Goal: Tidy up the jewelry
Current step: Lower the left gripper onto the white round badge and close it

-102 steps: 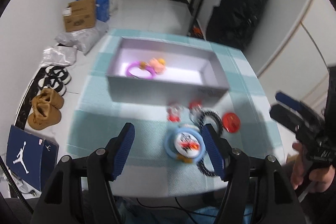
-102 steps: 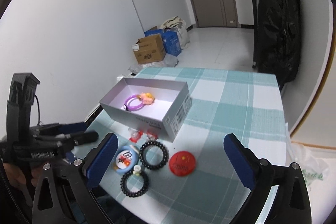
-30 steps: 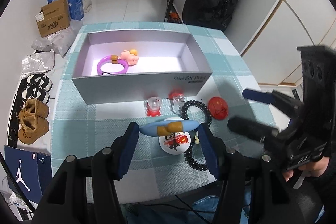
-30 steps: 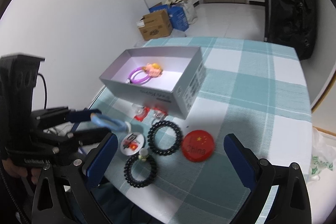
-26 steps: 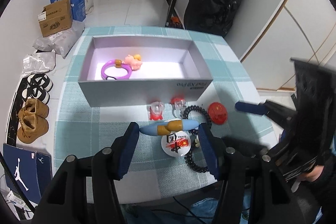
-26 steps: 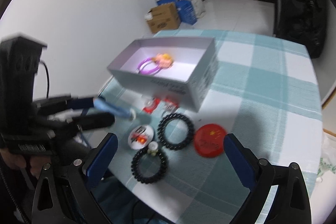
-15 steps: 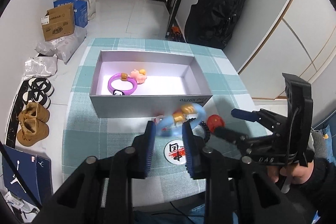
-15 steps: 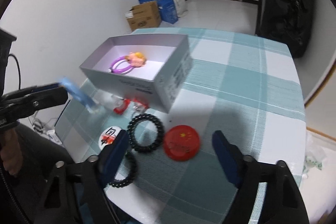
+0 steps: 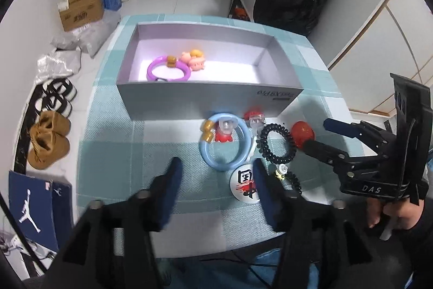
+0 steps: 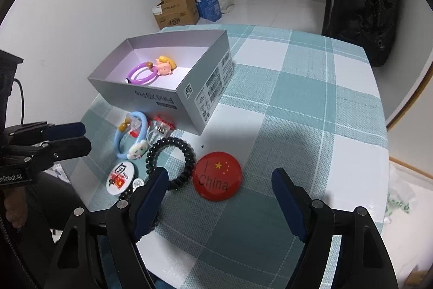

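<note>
On the checked table (image 9: 113, 153), blue bracelet (image 9: 224, 144) beyond parted left jaws

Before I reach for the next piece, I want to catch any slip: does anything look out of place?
Yes. The light blue bracelet lies outside the grey box, draped over a small red clip in front of its wall, not inside with the purple bracelet. The left gripper is open and empty.
</note>
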